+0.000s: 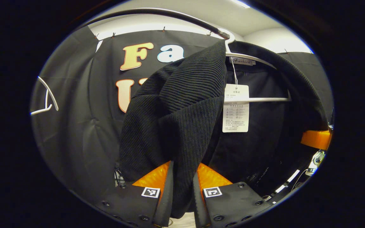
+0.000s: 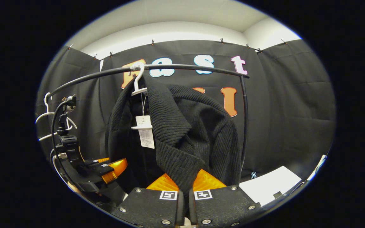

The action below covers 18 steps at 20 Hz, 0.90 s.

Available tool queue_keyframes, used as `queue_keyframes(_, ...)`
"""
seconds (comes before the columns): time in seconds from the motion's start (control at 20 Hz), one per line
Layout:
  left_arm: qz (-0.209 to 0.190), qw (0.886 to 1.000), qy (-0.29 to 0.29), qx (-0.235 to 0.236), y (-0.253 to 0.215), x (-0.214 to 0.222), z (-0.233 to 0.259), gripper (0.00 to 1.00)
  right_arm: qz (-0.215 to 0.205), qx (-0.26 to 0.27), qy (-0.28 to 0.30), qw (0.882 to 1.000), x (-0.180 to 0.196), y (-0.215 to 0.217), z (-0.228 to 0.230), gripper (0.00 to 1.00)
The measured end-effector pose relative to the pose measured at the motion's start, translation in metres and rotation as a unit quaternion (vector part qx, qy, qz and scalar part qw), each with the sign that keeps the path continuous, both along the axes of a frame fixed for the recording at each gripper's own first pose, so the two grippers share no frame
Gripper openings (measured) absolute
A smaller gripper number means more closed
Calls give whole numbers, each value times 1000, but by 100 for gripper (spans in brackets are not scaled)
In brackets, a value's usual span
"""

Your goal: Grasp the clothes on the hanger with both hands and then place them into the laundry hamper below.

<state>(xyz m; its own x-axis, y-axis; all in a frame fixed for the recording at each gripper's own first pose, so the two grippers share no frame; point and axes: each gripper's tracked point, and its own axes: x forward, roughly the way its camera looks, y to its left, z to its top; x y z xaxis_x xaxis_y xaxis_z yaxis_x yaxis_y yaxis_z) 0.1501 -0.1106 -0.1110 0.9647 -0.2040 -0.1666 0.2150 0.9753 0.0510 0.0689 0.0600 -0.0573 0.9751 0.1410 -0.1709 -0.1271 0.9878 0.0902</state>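
In the left gripper view, the left gripper [image 1: 183,177] sat at the bottom centre of the frame with both fingers clenched on a fold of the black knit garment [image 1: 176,104], the ribbed cloth running down between them and out below. The garment rose from the fingers to the upper centre, where it draped over a white hanger [image 1: 258,60] hooked on a dark rail [image 1: 157,12] that arched across the top. A white paper tag [image 1: 235,108] hung on a string from the hanger's neck, right of centre, in front of the garment's dark inside. At the right edge, an orange part of the other gripper showed against the cloth. A bare white hanger [image 1: 46,99] hung at the far left.

In the right gripper view, the right gripper [image 2: 183,185] at the bottom centre likewise pinched a hanging lapel of the garment [image 2: 188,133] between both fingers. The garment hung from the hanger [image 2: 138,82] on the rail [image 2: 185,67] at upper centre, its tag [image 2: 146,133] left of centre. The left gripper [image 2: 112,166] appeared at the lower left, touching the garment's left edge.
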Motion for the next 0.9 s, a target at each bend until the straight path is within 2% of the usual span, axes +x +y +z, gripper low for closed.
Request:
queue_keyframes(0.05, 14, 1000, -5, 4, 9, 2, 5, 30, -3, -1, -4, 1000, -1, -4, 5, 5)
queue_keyframes(0.15, 17, 1000, -4, 7, 16, -3, 12, 12, -8, 1, -13, 1000, -2, -13, 16, 5)
queue_keyframes(0.2, 23, 1000, -2, 9, 23, -5, 16, 9, -9, 1, -17, 1000, -2, -17, 21, 5)
queue_keyframes(0.5, 81, 996, -45, 11, 77, -11, 69, 7, -33, 2, -51, 998, -3, -50, 58, 4)
queue_keyframes(0.6, 95, 994, -59, 5, 92, -11, 86, 10, -36, -3, -59, 998, -1, -59, 70, 4)
queue_keyframes(0.65, 101, 993, -65, 1, 98, -11, 93, 8, -37, -3, -64, 997, 2, -64, 76, 0)
queue_keyframes(0.7, 105, 992, -70, -5, 103, -12, 101, 5, -39, -1, -70, 997, 4, -69, 84, 0)
queue_keyframes(0.8, 108, 991, -74, -21, 109, -14, 111, 10, -44, -6, -85, 995, 10, -85, 100, 3)
queue_keyframes(0.9, 120, 989, -84, -18, 121, -12, 122, 7, -48, -11, -97, 994, 15, -98, 116, 3)
